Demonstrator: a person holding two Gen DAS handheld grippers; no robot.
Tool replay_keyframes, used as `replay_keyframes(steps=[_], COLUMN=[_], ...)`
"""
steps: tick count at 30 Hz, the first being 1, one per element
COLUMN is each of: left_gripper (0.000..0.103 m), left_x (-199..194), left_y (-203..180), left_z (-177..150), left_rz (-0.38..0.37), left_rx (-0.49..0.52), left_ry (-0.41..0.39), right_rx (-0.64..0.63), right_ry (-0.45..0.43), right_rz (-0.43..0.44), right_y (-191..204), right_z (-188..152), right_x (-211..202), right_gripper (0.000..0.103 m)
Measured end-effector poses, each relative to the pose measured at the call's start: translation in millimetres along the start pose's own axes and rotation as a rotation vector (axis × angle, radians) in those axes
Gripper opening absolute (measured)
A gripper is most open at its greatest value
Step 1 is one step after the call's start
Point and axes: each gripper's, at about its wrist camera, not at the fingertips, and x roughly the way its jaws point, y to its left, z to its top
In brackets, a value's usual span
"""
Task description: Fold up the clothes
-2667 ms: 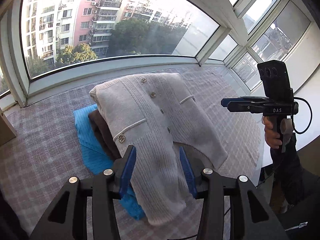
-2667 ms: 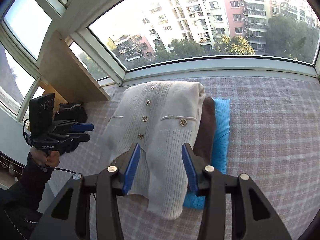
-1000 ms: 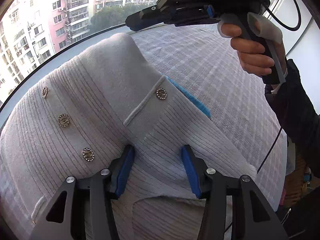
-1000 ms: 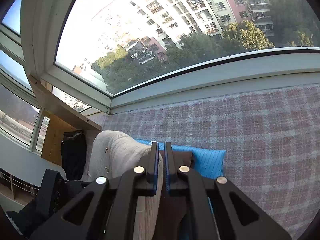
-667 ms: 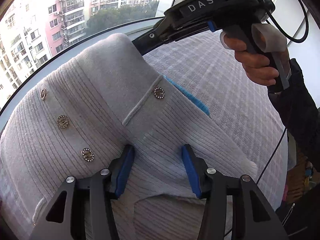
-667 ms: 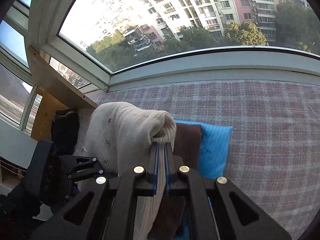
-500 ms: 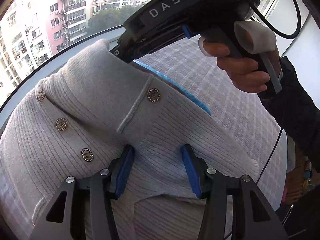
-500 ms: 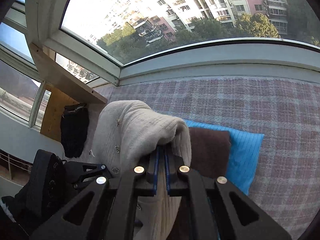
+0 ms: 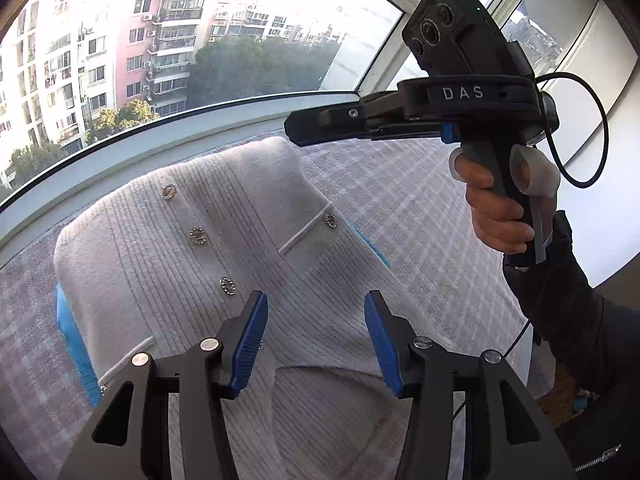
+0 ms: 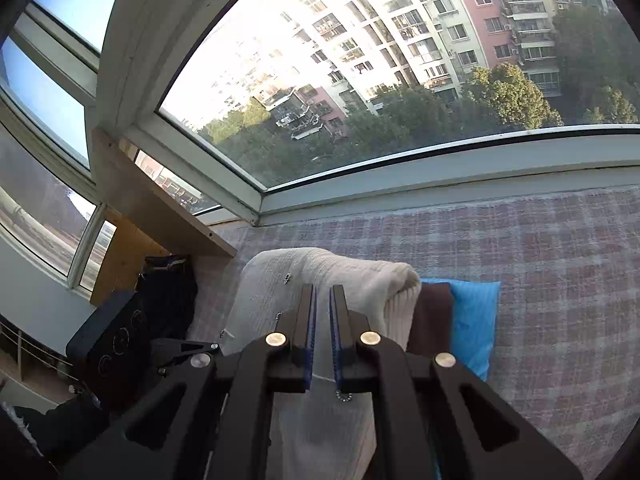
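Plaid bedding (image 10: 560, 280); brown garment (image 10: 434, 316) right view only.

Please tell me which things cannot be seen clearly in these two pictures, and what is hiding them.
- Brown garment: mostly under the cream cardigan; hidden entirely in the left wrist view.
- Blue garment: only edges show there; its fold is unclear.
- Cardigan's lower hem: cut off by the bottom edge, behind the left hand-held gripper.
- Right hand-held gripper: whether it pinches fabric, its own fingers hide.

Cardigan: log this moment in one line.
cardigan: atop blue garment | left gripper: open over it | right gripper: shut at far fold
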Motion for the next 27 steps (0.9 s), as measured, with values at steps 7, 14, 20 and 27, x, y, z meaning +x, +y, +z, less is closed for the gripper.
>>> replay_keyframes(steps=[7, 14, 20, 27], left_gripper=[0.048, 0.049, 0.047, 0.049], left_x=[-17, -31, -4, -35], left_y=[39, 5, -11, -31], left_z=[-28, -46, -111, -85], left_rz=[0.016, -0.083, -0.082, -0.039], left_rx=[-0.137, -0.094, -0.119, -0.048], left_ry=[0.012, 0.005, 0.203, 0.042], right_rx=[0.139, 0.033, 0.009, 0.011], right_ry=[0.056, 0.06, 0.193, 0.106], right_rz=[-0.236, -0.094, -0.249, -0.272], right_y=[-62, 24, 16, 49], right_z=[1, -25, -64, -76], right_x=[21, -8, 40, -6], right_gripper=[0.013, 0.015, 0.012, 0.016])
